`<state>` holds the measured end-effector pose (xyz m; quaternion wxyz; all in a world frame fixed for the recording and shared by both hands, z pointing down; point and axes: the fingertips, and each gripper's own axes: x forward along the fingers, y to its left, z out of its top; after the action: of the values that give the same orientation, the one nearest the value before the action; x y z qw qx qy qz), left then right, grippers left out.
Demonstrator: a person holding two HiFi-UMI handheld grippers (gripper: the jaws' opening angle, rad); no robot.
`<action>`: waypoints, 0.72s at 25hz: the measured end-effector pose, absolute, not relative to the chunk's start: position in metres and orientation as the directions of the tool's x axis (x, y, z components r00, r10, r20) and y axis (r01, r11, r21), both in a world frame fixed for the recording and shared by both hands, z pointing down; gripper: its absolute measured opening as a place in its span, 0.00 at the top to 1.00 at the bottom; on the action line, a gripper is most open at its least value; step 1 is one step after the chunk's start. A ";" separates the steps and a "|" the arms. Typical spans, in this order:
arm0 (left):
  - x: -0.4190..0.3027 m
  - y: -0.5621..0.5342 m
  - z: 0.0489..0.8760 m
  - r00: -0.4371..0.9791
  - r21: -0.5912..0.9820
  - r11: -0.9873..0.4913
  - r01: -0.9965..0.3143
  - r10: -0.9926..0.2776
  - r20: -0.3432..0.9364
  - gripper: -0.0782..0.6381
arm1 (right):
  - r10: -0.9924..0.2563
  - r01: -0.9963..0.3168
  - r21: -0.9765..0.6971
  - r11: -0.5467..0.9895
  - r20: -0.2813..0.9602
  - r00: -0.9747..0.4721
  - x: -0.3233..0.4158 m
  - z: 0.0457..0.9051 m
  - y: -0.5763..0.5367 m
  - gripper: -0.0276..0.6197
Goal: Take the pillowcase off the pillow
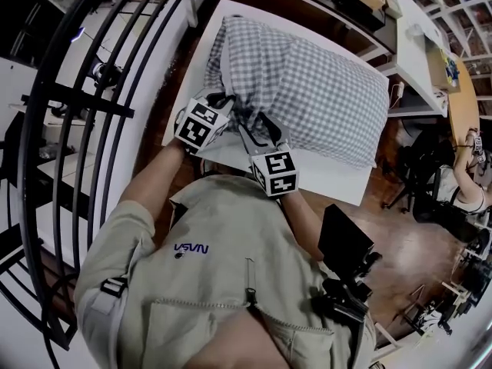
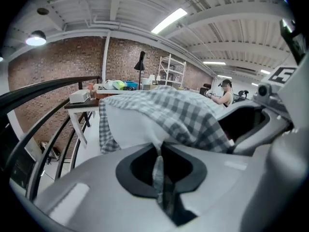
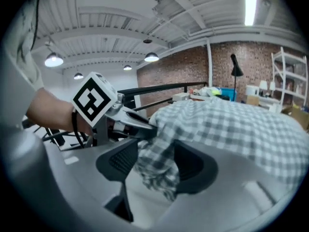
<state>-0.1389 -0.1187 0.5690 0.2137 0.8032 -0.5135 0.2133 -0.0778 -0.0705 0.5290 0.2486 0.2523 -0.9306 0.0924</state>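
The left claw [image 2: 159, 151] is clenched on the checked pillowcase's [image 1: 307, 91] edge at lower centre. The right claw [image 3: 155, 151] stands released, cloth loose between its jaws.

Looks like a loft-style lab or workshop with office desks, not a home. Bare brick wall [image 2: 58, 66] under a white ceiling [image 2: 227, 28] crossed by beams and pipes. Strip light [image 2: 169, 21] and a hanging lamp [image 2: 36, 39] overhead. Open metal shelf unit [image 2: 171, 71] against the brick, near a cluttered side table [image 2: 82, 103]. Black metal railing [image 1: 77, 129] along one edge, wooden floor [image 1: 407, 244] below. Long desks [image 1: 419, 52] piled with boxes and gear; a person [image 1: 465, 179] seated close by, near a black office chair [image 1: 419, 171].
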 end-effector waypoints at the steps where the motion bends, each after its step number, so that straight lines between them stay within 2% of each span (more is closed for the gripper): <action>1: -0.135 -0.117 0.562 0.391 0.148 -0.374 -0.916 -0.740 0.547 0.85 | -0.396 -0.499 -0.078 0.863 0.510 -0.764 -0.083 0.530 -0.066 0.56; 2: -0.131 -0.115 0.556 0.400 0.171 -0.368 -0.914 -0.745 0.534 0.85 | -0.378 -0.485 -0.081 0.871 0.521 -0.765 -0.087 0.533 -0.061 0.53; 5: -0.122 -0.110 0.546 0.420 0.226 -0.355 -0.907 -0.751 0.509 0.85 | -0.372 -0.445 0.022 0.895 0.588 -0.718 -0.098 0.544 -0.053 0.54; 8: -0.123 -0.108 0.536 0.426 0.269 -0.333 -0.904 -0.761 0.489 0.85 | -0.415 -0.424 0.137 0.895 0.604 -0.680 -0.097 0.538 -0.053 0.90; 9: -0.125 -0.109 0.531 0.430 0.289 -0.325 -0.901 -0.765 0.480 0.85 | -0.423 -0.418 0.157 0.895 0.598 -0.681 -0.096 0.535 -0.053 0.93; 13: -0.135 -0.117 0.512 0.441 0.362 -0.293 -0.885 -0.776 0.450 0.85 | -0.428 -0.366 0.229 0.902 0.584 -0.690 -0.092 0.524 -0.051 0.93; 18: -0.144 -0.124 0.504 0.463 0.448 -0.263 -0.854 -0.777 0.426 0.85 | -0.394 -0.319 0.234 0.919 0.616 -0.682 -0.081 0.524 -0.042 0.93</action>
<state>-0.1438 -0.1238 0.5035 0.3218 0.7925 -0.5147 0.0599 -0.0806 -0.0424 0.5235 0.3478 0.1945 -0.9156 -0.0538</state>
